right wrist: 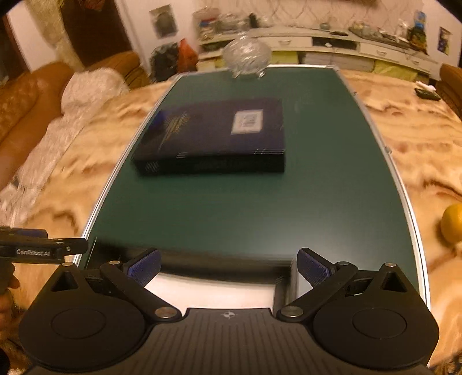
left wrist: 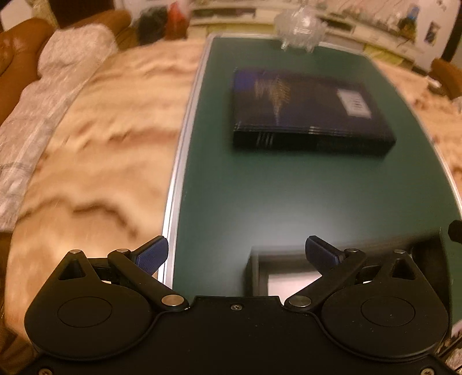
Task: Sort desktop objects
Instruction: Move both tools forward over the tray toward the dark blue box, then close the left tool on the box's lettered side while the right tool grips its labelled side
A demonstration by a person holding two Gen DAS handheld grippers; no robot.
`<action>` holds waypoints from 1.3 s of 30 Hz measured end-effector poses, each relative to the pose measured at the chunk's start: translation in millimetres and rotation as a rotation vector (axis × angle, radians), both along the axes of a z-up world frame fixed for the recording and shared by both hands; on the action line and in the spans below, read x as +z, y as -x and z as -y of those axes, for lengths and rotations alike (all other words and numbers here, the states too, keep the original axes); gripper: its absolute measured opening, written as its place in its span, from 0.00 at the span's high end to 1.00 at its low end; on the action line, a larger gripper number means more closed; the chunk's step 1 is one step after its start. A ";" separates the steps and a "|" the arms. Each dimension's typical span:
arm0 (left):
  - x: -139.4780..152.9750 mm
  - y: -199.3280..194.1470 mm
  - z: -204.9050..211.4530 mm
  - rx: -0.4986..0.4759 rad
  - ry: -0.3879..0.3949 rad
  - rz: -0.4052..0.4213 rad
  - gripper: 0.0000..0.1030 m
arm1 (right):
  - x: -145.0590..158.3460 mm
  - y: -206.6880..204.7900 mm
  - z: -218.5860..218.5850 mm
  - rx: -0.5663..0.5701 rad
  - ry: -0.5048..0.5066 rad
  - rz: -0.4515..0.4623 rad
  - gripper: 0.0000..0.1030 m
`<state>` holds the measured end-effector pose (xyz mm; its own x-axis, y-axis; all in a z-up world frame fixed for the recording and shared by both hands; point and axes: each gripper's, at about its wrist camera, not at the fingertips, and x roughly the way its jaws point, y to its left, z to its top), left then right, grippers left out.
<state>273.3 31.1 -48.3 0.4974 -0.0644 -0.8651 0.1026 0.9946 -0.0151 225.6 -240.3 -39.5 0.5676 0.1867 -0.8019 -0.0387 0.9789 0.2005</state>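
Observation:
A dark blue boxed book (left wrist: pixel 309 112) lies flat on the green table top (left wrist: pixel 288 196); it also shows in the right wrist view (right wrist: pixel 216 135). A clear glass bowl (left wrist: pixel 300 26) stands at the table's far edge, also in the right wrist view (right wrist: pixel 247 56). A second dark object with a white face (right wrist: pixel 213 291) lies at the near edge below my right gripper (right wrist: pixel 228 266), and shows under my left gripper (left wrist: pixel 236 253) as well (left wrist: pixel 288 279). Both grippers are open and empty. The left gripper's body (right wrist: pixel 40 249) shows at the left of the right wrist view.
A marbled beige cloth (left wrist: pixel 101 138) surrounds the green top. A yellow round fruit (right wrist: pixel 453 225) lies on the cloth at the right. A brown sofa with a white cover (left wrist: pixel 34 95) stands left. Shelves with clutter (right wrist: pixel 332 40) run along the back wall.

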 end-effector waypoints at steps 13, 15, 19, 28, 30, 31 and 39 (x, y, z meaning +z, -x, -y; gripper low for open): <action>-20.2 -135.5 -1.5 0.017 0.117 -0.014 0.16 | -33.5 -138.6 61.3 -0.067 -0.081 -0.014 0.02; -25.3 -151.1 1.0 0.017 0.118 -0.019 0.18 | -42.7 -157.3 69.2 -0.074 -0.119 -0.026 0.03; -38.6 -180.5 2.1 0.022 0.148 -0.042 0.23 | -60.4 -188.9 76.4 -0.069 -0.163 -0.056 0.10; -58.7 -214.9 -1.1 -0.005 0.251 -0.060 0.30 | -88.3 -222.0 71.2 -0.041 -0.198 -0.090 0.20; -60.6 -217.9 -1.7 -0.011 0.268 -0.063 0.30 | -93.5 -226.3 72.1 -0.037 -0.218 -0.098 0.23; -61.5 -218.7 -1.3 -0.019 0.271 -0.063 0.30 | -95.9 -228.1 72.8 -0.035 -0.232 -0.101 0.23; -71.7 -222.7 -9.5 -0.020 0.356 -0.086 0.31 | -104.1 -231.7 76.7 -0.042 -0.311 -0.103 0.24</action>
